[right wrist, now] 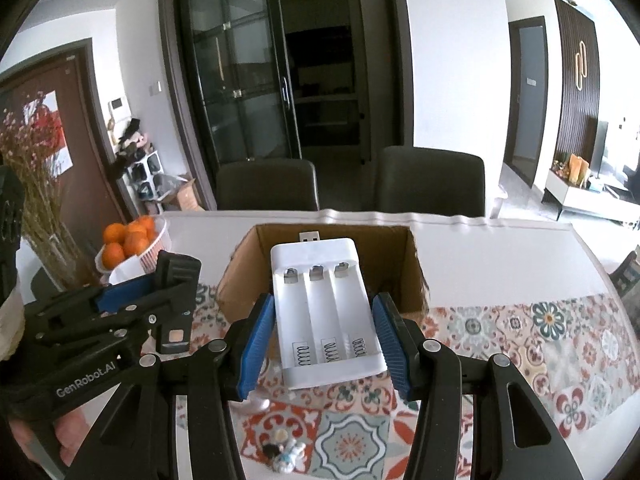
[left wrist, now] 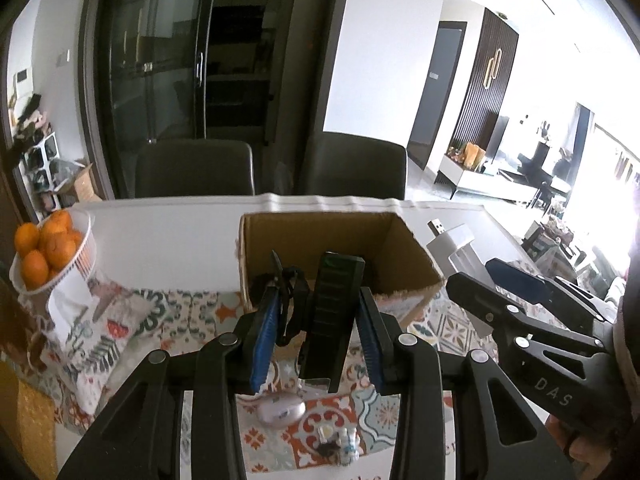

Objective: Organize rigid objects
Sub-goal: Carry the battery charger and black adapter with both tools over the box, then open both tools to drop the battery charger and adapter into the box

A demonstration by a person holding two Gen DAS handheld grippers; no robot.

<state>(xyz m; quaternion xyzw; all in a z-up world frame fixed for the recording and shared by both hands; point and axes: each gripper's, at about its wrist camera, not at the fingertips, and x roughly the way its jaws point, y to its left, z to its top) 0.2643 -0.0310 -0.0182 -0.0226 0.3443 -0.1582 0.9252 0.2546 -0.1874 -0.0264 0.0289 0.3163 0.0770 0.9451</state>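
My left gripper (left wrist: 318,320) is shut on a black ribbed device (left wrist: 334,316) with a strap, held upright just in front of the open cardboard box (left wrist: 384,236). My right gripper (right wrist: 320,328) is shut on a white USB battery charger (right wrist: 326,312) with three empty slots, held above the table before the same box (right wrist: 416,264). In the left wrist view the right gripper (left wrist: 520,296) and charger (left wrist: 452,240) show at the right. In the right wrist view the left gripper (right wrist: 132,300) shows at the left.
A patterned cloth (right wrist: 520,336) covers the table. A white basket of oranges (left wrist: 52,248) stands at the left. A small oval white gadget (left wrist: 280,408) and a tiny figurine (right wrist: 286,454) lie below the grippers. Two dark chairs (right wrist: 430,180) stand behind the table.
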